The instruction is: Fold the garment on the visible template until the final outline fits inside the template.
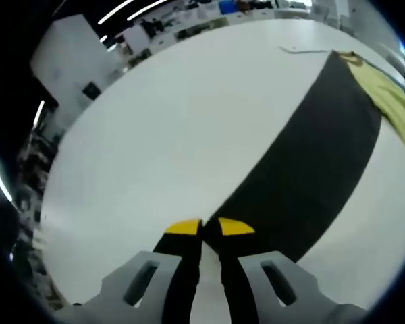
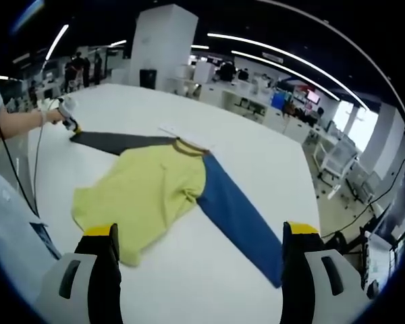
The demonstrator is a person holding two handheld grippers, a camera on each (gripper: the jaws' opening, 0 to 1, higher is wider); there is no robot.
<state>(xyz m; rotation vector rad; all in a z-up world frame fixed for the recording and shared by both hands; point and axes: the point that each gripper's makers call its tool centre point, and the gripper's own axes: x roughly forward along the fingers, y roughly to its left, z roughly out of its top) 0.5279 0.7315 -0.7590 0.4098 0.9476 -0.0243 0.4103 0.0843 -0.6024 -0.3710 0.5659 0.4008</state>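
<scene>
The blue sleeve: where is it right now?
In the right gripper view, the blue sleeve runs from the yellow shirt body across the white table, ending near the right gripper's right-hand jaw.

Your left gripper (image 1: 210, 227) sits low over the white table (image 1: 169, 135), its yellow-tipped jaws drawn nearly together on the end of the dark sleeve (image 1: 310, 169); whether they actually pinch the cloth you cannot tell. From the tips, that sleeve runs flat across the tabletop to the yellow body of the garment (image 1: 390, 98), which lies toward the table's far edge. A thin pale strip (image 1: 302, 49) lies on the table just beyond the garment's collar
</scene>
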